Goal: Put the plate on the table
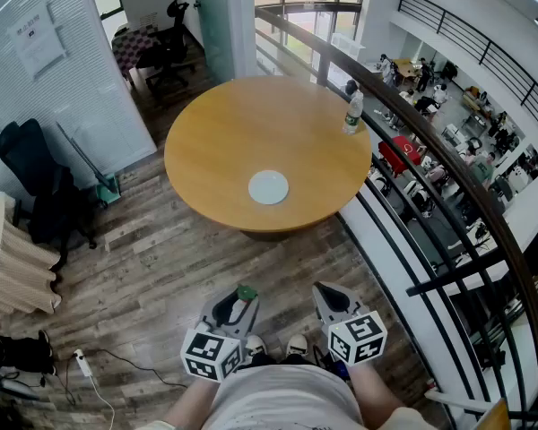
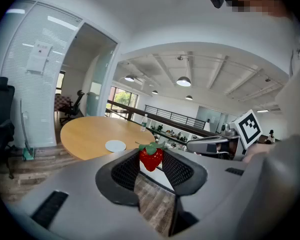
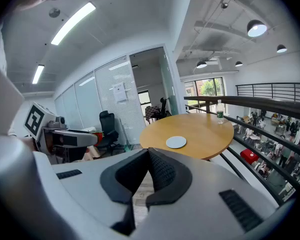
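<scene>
A pale round plate (image 1: 268, 187) lies flat on the round wooden table (image 1: 224, 141), toward its near edge; it also shows as the plate (image 2: 115, 145) and the plate (image 3: 176, 142) in the gripper views. Both grippers are held low, close to the person's body and well short of the table. My left gripper (image 1: 242, 296) is shut on a red toy strawberry (image 2: 151, 158) with a green top, pinched at the fingertips. My right gripper (image 1: 327, 292) has its jaws shut together with nothing between them, as the right gripper (image 3: 148, 151) view shows.
A water bottle (image 1: 353, 112) stands at the table's far right edge. A black railing (image 1: 430, 177) curves along the right, with a lower floor beyond it. A black office chair (image 1: 36, 182) stands at the left and a power strip (image 1: 81, 362) lies on the wooden floor.
</scene>
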{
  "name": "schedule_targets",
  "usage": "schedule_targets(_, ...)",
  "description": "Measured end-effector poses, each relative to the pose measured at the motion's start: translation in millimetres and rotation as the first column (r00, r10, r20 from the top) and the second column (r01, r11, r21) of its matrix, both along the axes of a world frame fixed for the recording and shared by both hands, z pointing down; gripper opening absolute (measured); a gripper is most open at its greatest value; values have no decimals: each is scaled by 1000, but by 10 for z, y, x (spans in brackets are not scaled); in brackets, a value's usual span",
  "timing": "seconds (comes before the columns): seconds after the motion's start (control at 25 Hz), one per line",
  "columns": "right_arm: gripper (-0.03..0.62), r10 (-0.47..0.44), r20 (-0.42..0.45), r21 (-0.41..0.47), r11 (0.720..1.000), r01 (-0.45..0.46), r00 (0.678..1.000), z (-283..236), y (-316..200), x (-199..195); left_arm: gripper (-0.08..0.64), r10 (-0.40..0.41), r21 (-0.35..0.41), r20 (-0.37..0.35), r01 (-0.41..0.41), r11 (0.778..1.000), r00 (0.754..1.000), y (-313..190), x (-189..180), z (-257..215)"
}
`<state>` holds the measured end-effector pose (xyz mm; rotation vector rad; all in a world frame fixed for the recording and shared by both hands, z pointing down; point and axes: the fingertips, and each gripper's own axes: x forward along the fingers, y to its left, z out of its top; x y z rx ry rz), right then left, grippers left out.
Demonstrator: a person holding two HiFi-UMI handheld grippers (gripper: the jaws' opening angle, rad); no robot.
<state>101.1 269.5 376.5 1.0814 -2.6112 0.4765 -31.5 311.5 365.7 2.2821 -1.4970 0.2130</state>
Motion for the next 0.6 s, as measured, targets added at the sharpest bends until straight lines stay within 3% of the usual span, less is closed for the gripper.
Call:
schedule_targets(0.36, 20, -9, -11, -7, 1000, 9, 1000, 26, 50, -168, 153, 4, -7, -8, -4, 1000, 1000, 73, -154, 17)
schedule_targets(0.6, 20, 62, 14, 32, 998, -62, 998, -56, 70, -251, 153, 25, -3, -19, -26, 1000, 999, 141, -320, 67)
